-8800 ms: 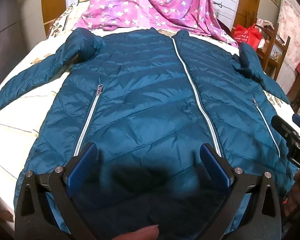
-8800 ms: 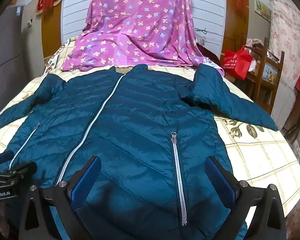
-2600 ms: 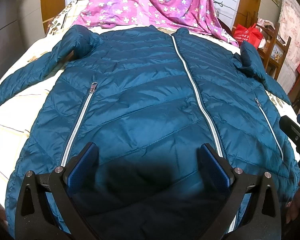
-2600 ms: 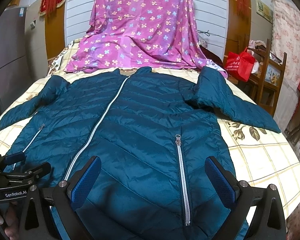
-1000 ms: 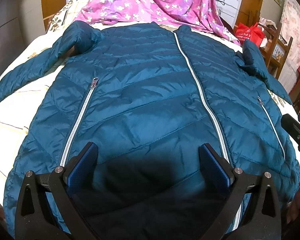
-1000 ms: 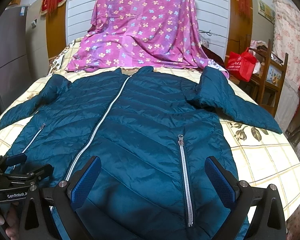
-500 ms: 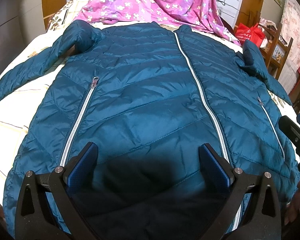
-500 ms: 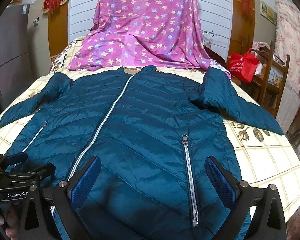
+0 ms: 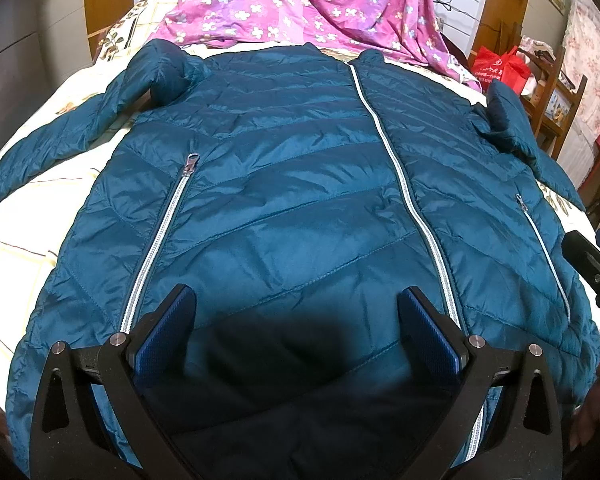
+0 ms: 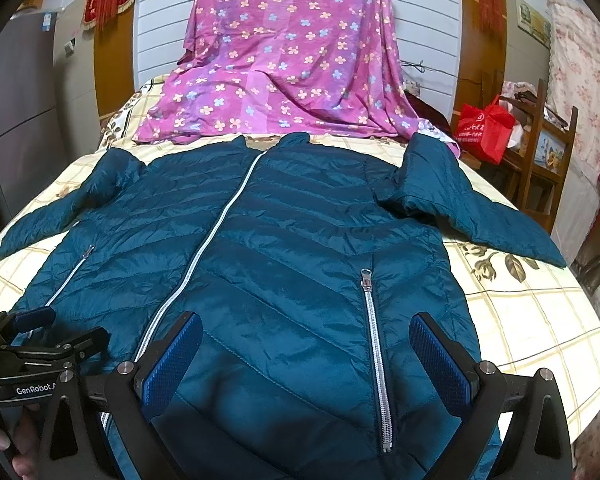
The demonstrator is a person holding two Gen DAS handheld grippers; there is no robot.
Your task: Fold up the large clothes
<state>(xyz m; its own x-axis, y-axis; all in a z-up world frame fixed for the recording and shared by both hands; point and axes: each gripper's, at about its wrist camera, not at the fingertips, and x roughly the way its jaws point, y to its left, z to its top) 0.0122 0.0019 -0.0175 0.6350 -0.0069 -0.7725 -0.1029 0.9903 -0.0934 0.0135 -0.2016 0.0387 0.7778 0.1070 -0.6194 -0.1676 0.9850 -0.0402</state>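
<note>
A teal quilted puffer jacket [image 9: 292,184] lies flat and zipped, front up, on the bed, collar at the far end; it also shows in the right wrist view [image 10: 292,248]. Its sleeves spread outward, one to the left [image 9: 60,140] and one to the right [image 10: 472,208]. My left gripper [image 9: 296,320] is open and empty, hovering above the hem, left of the centre zip [image 9: 404,184]. My right gripper [image 10: 306,354] is open and empty above the hem, over the right pocket zip [image 10: 374,336]. Each gripper shows at the edge of the other's view.
The bed has a cream checked floral sheet [image 10: 540,320]. A pink flowered cloth [image 10: 284,64] drapes over the headboard behind the collar. A red bag [image 10: 482,126] and wooden chair [image 10: 548,148] stand right of the bed. A grey cabinet [image 10: 24,128] stands at the left.
Both grippers have drifted slightly forward over the hem and stay open. The jacket has not moved.
</note>
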